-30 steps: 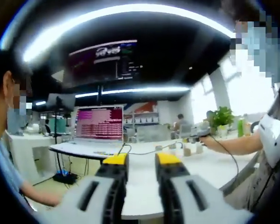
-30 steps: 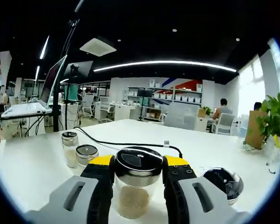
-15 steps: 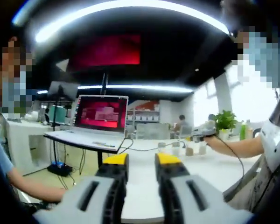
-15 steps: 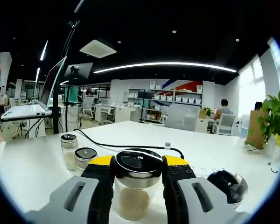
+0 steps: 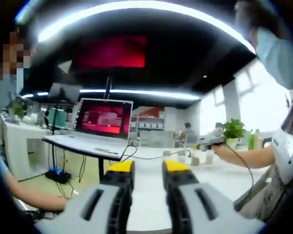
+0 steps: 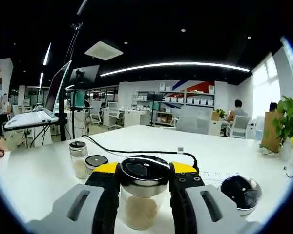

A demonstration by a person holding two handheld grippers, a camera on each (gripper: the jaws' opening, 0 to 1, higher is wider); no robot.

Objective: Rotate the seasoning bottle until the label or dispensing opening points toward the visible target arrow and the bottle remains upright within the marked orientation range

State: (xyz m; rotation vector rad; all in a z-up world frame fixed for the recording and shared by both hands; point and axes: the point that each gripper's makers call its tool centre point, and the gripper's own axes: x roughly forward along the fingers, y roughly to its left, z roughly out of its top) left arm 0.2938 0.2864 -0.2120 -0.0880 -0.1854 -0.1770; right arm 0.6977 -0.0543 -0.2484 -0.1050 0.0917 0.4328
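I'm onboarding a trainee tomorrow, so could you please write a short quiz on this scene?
1. True or false: the right hand-held gripper is shut on the bottle.
2. The left hand-held gripper holds: A a jar, B nothing, C a cable.
3. What lies across the table behind the bottle?

Key: 1 true. 2 B. 3 a black cable.

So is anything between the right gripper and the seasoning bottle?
Nothing visible. The right gripper already has the bottle between its jaws, one yellow-tipped jaw on each side of the lid. The other jars stand apart to one side, on the table.
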